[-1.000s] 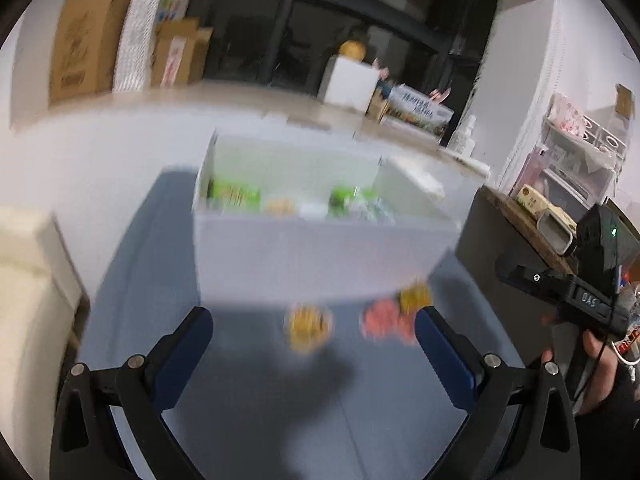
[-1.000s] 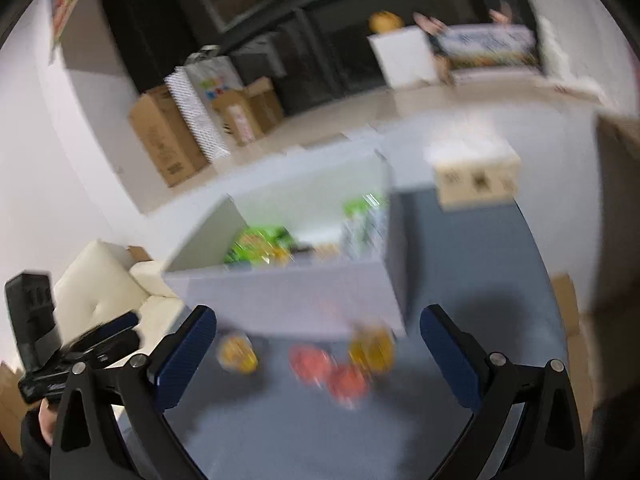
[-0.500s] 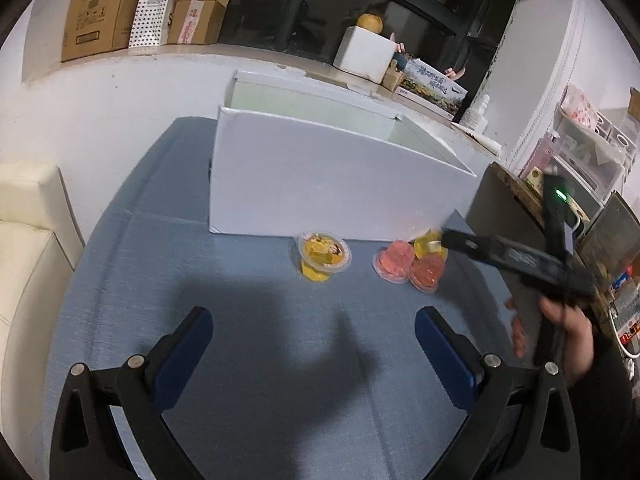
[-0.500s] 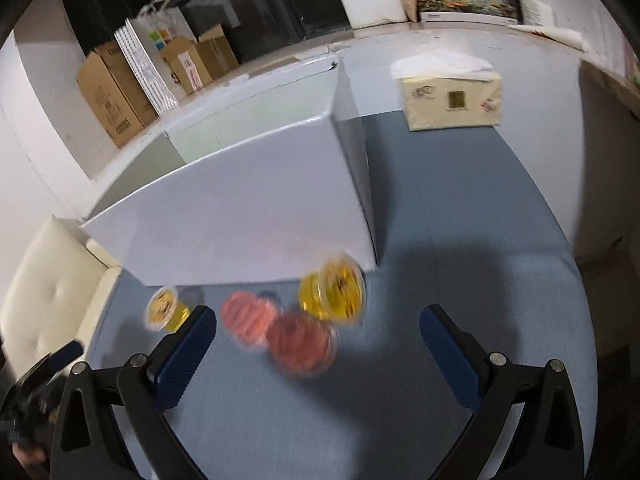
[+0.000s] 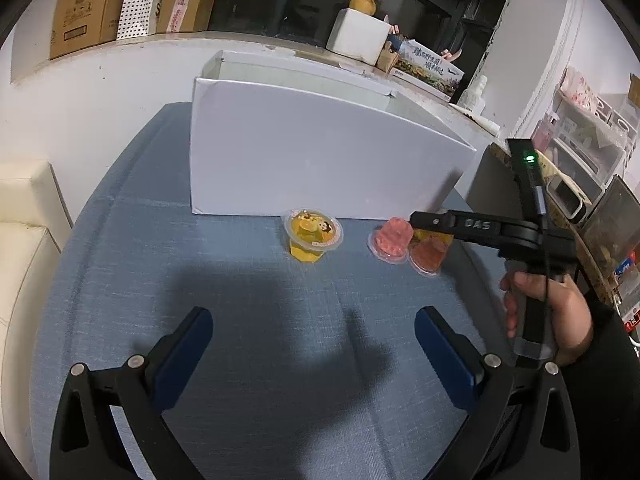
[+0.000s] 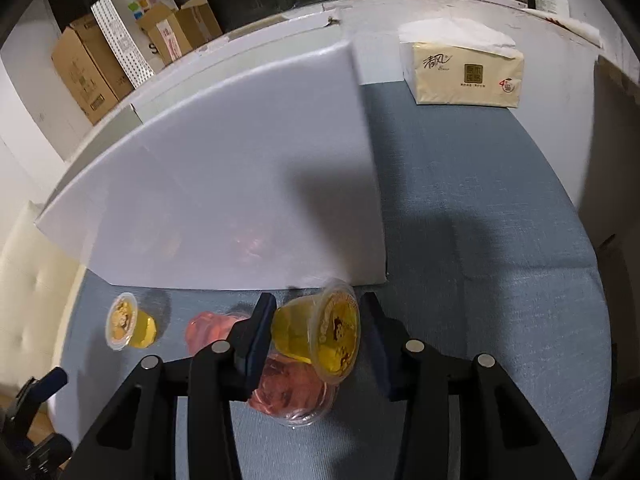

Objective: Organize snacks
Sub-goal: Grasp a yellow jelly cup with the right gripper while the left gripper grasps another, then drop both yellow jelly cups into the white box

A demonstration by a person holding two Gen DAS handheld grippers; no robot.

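From the left wrist, the left claw (image 5: 312, 344) is hanging released over the blue counter (image 5: 240, 300), nothing between its blue pads. Ahead, an upright yellow cup (image 5: 314, 236) is standing just in front of the white box (image 5: 312, 152). To its right two pink cups (image 5: 408, 242) are lying touching each other. A hand (image 5: 548, 312) is holding the right claw's handle there, and the black arm of that claw is reaching over the pink cups, hiding most of a second yellow cup behind it.

From the right wrist, the right claw (image 6: 318, 332) has just been closing, and a tipped yellow cup (image 6: 320, 334) is sitting between its pads, lid facing the right pad. The left pad is looking pressed to the cup's base; on the right side the contact is harder to judge, though the rim seems to be meeting the pad. Under the cup a pink cup (image 6: 288, 392) is lying on the counter, another pink one (image 6: 208, 328) beside the left finger, and the upright yellow cup (image 6: 128, 322) further left. A tissue pack (image 6: 464, 72) is resting beyond the box's (image 6: 224, 184) right corner.
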